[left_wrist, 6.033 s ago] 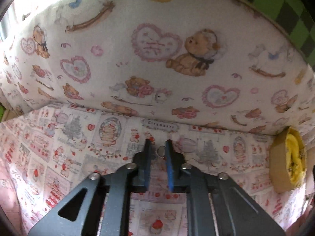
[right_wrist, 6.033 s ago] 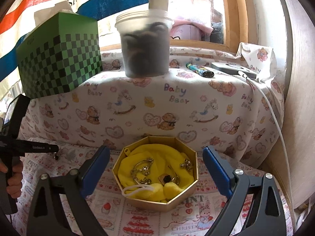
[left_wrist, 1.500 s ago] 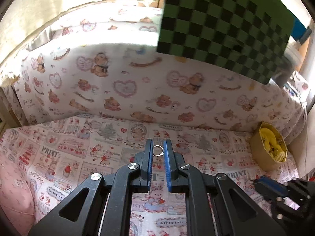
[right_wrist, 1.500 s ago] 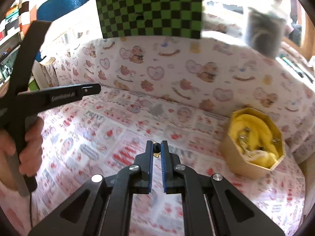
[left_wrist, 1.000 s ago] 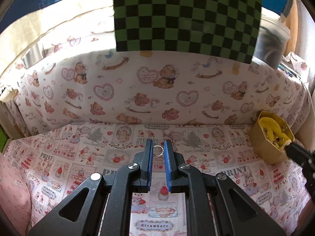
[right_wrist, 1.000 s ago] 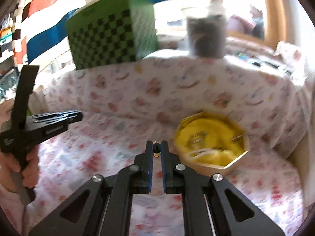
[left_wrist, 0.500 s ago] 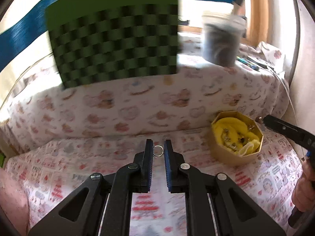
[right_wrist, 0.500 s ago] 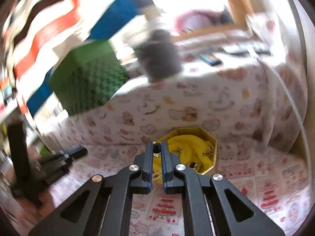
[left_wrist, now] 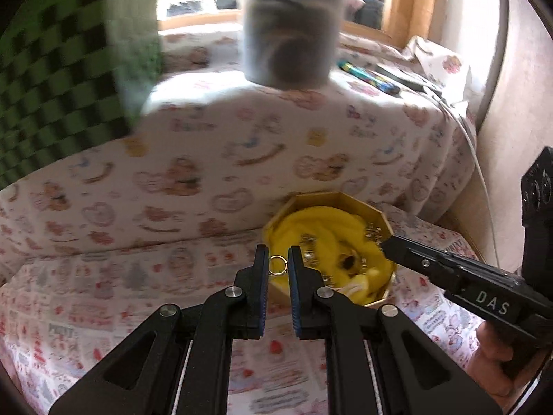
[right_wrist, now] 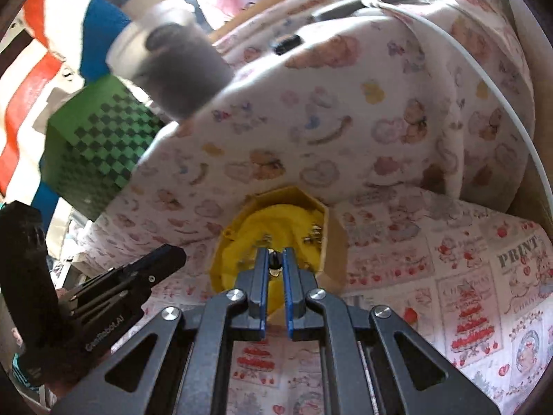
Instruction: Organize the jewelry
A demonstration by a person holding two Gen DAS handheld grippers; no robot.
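My left gripper (left_wrist: 278,263) is shut on a small silver ring (left_wrist: 278,264) and holds it just left of a gold octagonal box (left_wrist: 376,214) lined with yellow cloth that holds several jewelry pieces. My right gripper (right_wrist: 275,263) is shut on a small dark jewelry piece (right_wrist: 275,262) and hovers over the same box (right_wrist: 330,238), above the yellow cloth (right_wrist: 255,231). The right gripper shows in the left wrist view (left_wrist: 385,243) with its tip over the box. The left gripper body shows in the right wrist view (right_wrist: 162,257).
A cloth-covered ledge (left_wrist: 311,138) rises behind the box. On it stand a green checkered box (right_wrist: 96,152) and a dark plastic tub (left_wrist: 287,31), with a lighter (left_wrist: 366,76) and a white cable (right_wrist: 484,76). A wall is at the right.
Both grippers have swung right and closed in on the gold box. The right gripper now hovers over the yellow cloth, and the left holds its ring beside the box's left rim.
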